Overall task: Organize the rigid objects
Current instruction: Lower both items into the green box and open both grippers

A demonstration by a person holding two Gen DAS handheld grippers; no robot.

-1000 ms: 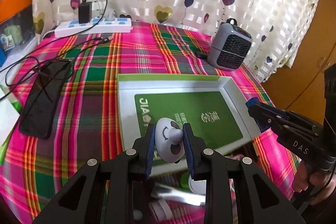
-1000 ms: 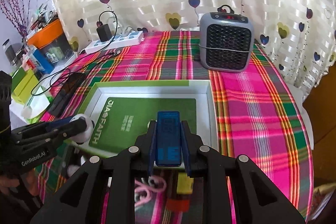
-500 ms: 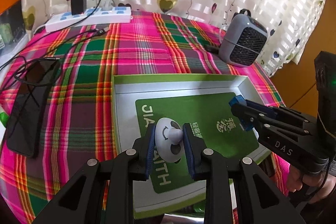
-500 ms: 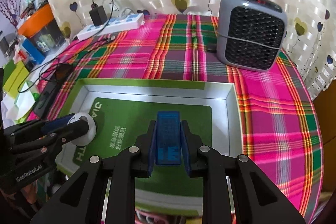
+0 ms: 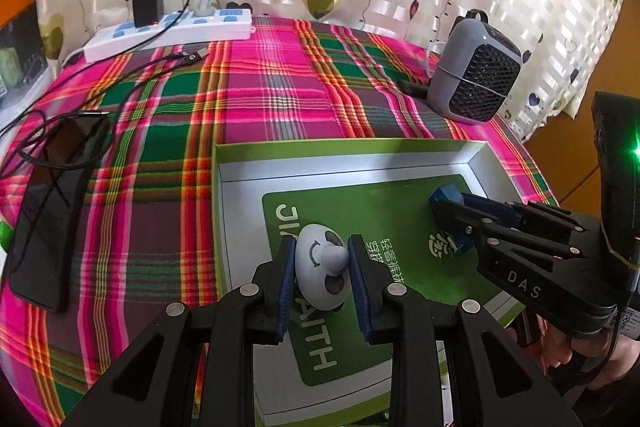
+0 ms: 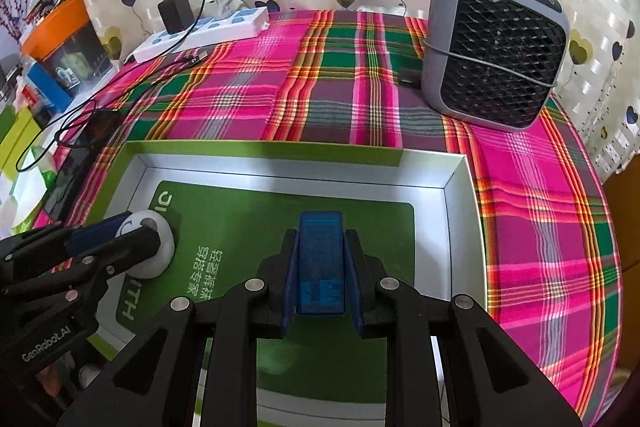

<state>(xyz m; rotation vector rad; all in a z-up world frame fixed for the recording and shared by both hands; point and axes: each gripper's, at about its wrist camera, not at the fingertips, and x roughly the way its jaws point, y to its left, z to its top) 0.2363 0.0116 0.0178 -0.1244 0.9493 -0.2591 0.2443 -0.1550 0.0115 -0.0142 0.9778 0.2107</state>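
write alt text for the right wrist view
The right tongs grip a translucent blue block over a shallow green-and-white box on a pink plaid tablecloth. At left, the left tongs hold a white panda-face toy over the same box; a grey fan heater stands behind.

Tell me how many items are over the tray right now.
2. The white panda toy sits in the left claw over the tray's left side; the blue block sits in the right claw toward its right. The claws may hide others.
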